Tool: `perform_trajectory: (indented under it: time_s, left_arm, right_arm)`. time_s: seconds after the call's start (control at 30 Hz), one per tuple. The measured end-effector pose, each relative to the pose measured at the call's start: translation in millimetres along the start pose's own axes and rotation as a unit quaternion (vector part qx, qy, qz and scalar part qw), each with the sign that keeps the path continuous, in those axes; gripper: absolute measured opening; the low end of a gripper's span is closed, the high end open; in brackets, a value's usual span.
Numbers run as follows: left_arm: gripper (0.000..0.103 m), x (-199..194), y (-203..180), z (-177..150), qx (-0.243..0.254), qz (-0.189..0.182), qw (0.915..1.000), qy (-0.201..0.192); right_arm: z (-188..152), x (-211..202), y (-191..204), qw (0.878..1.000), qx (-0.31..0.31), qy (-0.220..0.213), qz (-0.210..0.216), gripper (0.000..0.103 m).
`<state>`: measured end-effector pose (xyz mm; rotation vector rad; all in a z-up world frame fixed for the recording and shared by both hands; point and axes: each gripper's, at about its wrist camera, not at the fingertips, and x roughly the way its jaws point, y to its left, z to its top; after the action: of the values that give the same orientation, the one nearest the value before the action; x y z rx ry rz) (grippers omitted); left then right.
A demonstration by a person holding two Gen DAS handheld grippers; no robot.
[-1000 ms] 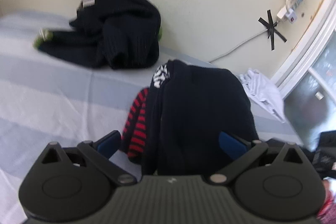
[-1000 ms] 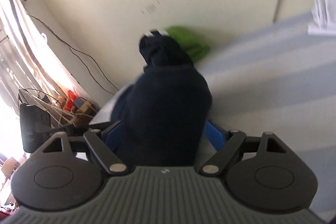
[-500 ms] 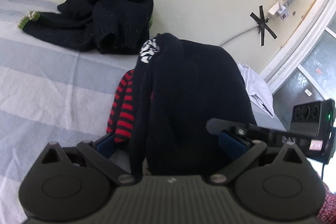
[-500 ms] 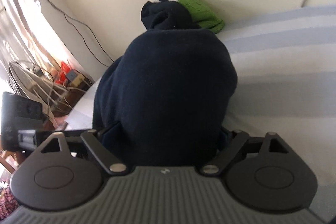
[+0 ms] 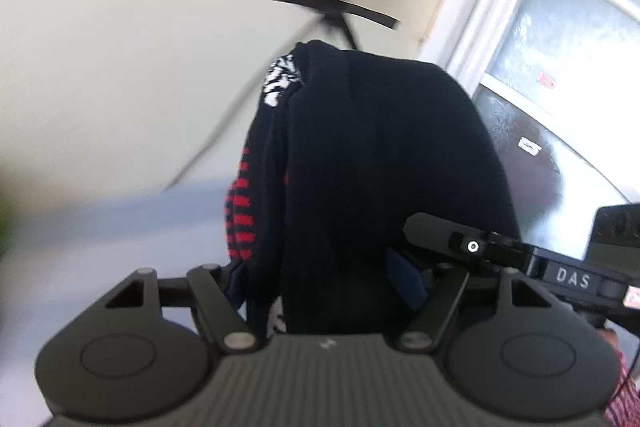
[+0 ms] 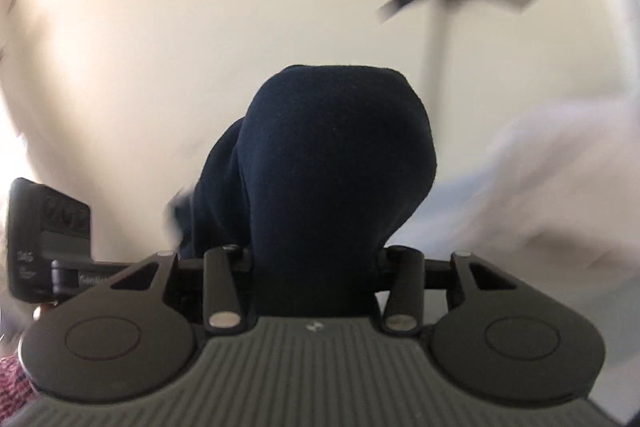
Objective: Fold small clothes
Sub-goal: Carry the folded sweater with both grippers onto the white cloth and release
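- Bed surface, pale blue-grey cloth cover point(image 5: 132, 227): seen only as a blurred band at lower left of the left wrist view, running up to a cream wall; also shows at right in the right wrist view.
- Pale white crumpled cloth point(image 6: 560, 163): blurred; seems to lie on the bed's right side.
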<state>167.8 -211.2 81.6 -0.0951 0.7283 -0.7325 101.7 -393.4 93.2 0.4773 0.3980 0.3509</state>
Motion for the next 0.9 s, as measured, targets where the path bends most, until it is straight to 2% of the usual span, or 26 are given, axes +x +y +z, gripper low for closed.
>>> perform_trajectory:
  time_s: [0.1,0.17,0.3,0.33,0.37,0.43,0.5,0.57,0.63,0.8,0.9]
  left_arm:
    - [0.072,66.3,-19.3,34.1,0.008,-0.001,1.0000,0.001]
    - [0.077,107.1,-24.2,45.8,0.007,0.019,0.9998,-0.004]
    - [0.080,178.6,-14.3,43.4,-0.022,0.078,0.9960,0.037]
    - [0.084,189.3,-10.2,40.2,-0.028,0.086,0.9949,0.045]
    - [0.093,195.2,-6.0,37.1,-0.034,0.090,0.9944,0.044]
    - [0.101,197.0,2.1,34.2,-0.049,0.085,0.9943,0.040]
    - [0.100,189.6,4.4,31.2,-0.060,0.084,0.9941,0.036]
    - [0.097,174.7,1.7,28.9,-0.059,0.095,0.9933,0.027]
    - [0.094,155.0,-2.0,24.1,-0.056,0.110,0.9922,0.016]
    - [0.095,89.4,-3.2,-14.3,-0.027,0.140,0.9897,-0.004]
    - [0.095,62.0,-4.2,-45.5,-0.018,0.160,0.9870,-0.001]
  right_arm:
    - [32.3,-7.1,-51.6,0.997,0.008,-0.040,-0.058,0.048]
    - [48.8,-3.5,-86.4,0.994,0.021,-0.053,-0.088,0.048]
    - [63.0,28.1,-150.7,0.989,0.064,-0.026,-0.132,0.049]
    - [60.1,36.1,-160.1,0.986,0.063,-0.019,-0.151,0.050]
    - [54.8,41.9,-165.4,0.985,0.054,-0.016,-0.165,0.053]
    - [48.3,45.7,-171.9,0.984,0.051,-0.017,-0.172,0.053]
    - [52.1,43.4,-167.8,0.984,0.029,-0.010,-0.174,0.057]
    - [46.9,40.0,-167.7,0.985,0.025,-0.020,-0.170,0.062]
    - [46.3,30.9,-161.1,0.982,0.026,-0.031,-0.186,0.068]
    - [38.3,4.8,-141.1,0.968,0.042,-0.054,-0.243,0.075]
    - [20.7,-16.7,-123.6,0.965,0.035,-0.066,-0.253,0.078]
